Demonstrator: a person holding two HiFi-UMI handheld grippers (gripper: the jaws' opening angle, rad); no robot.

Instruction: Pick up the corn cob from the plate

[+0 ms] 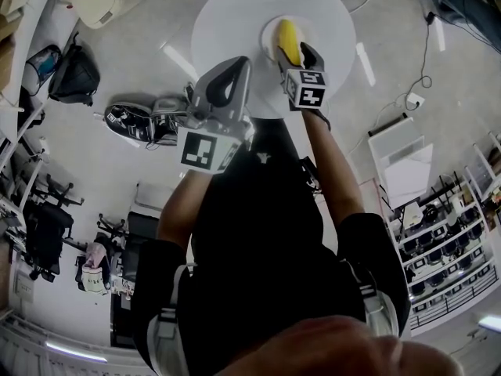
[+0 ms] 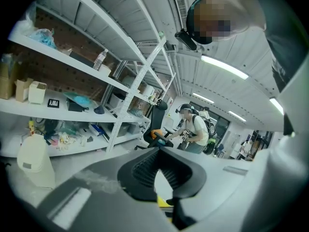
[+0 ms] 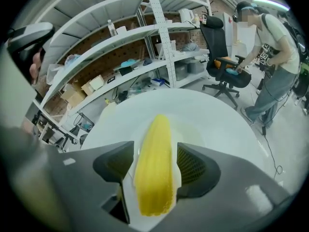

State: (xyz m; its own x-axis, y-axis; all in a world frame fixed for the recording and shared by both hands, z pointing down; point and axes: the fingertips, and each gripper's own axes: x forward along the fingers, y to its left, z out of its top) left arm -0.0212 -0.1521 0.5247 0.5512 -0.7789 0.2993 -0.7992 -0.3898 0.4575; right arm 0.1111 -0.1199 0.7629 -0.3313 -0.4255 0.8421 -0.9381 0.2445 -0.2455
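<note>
The white plate (image 3: 191, 129) nearly vanishes against the round white table (image 1: 227, 14), but the smooth yellow corn cob (image 3: 154, 173) on it lies ungripped between the wide jaws of the right gripper (image 3: 154, 153), while the left gripper (image 2: 163, 178) gapes slightly, empty.

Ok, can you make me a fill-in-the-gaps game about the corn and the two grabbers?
1. The yellow corn cob lies on a white ____.
2. The right gripper has its jaws ____, one on each side of the cob.
3. The white table is ____ in shape.
4. The left gripper holds ____.
Missing words: plate; open; round; nothing.
</note>
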